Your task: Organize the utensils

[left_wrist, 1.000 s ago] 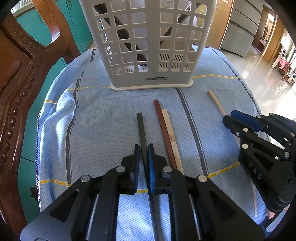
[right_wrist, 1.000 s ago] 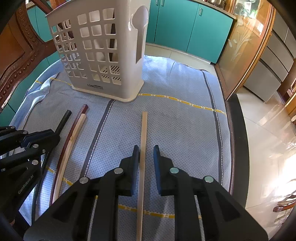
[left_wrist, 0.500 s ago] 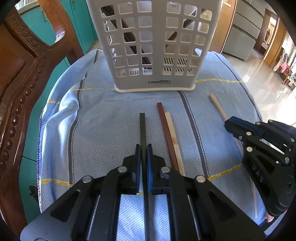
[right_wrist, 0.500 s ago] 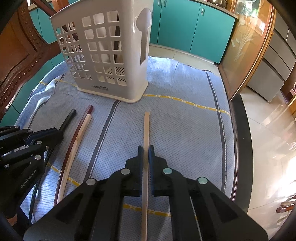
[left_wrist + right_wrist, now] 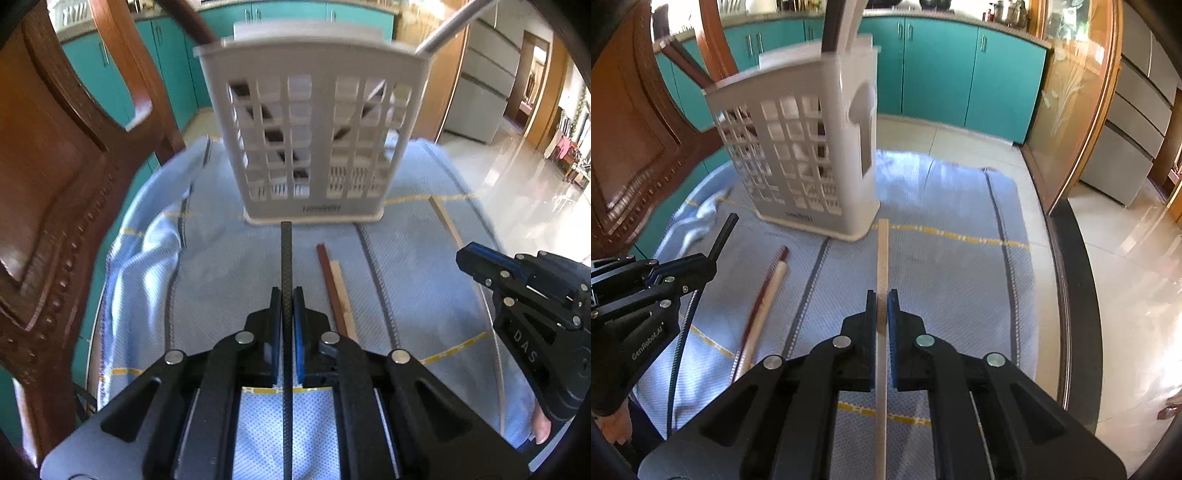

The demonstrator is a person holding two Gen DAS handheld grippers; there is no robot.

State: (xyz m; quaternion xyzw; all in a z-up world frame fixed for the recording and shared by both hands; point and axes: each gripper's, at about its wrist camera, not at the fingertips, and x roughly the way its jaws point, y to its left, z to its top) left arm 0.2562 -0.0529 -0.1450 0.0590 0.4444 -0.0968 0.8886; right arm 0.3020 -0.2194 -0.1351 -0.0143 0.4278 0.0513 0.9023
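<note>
My left gripper point(image 5: 287, 295) is shut on a black stick point(image 5: 286, 254), lifted off the cloth and pointing at the white slotted utensil basket point(image 5: 314, 140). My right gripper point(image 5: 882, 299) is shut on a pale wooden stick point(image 5: 882, 251), also raised, its tip near the basket's point(image 5: 805, 155) base corner. A dark red stick point(image 5: 328, 277) and a light wooden stick point(image 5: 343, 291) lie side by side on the cloth between the grippers. Several utensils stand in the basket.
A blue cloth point(image 5: 221, 280) covers the round table. A carved wooden chair point(image 5: 55, 184) stands close on the left. Teal cabinets point(image 5: 942, 74) lie behind. The table edge point(image 5: 1071, 295) drops to the tiled floor on the right.
Both grippers closed on their sticks and lifted them off the cloth, tilting up toward the basket. The red and light sticks stayed on the cloth.
</note>
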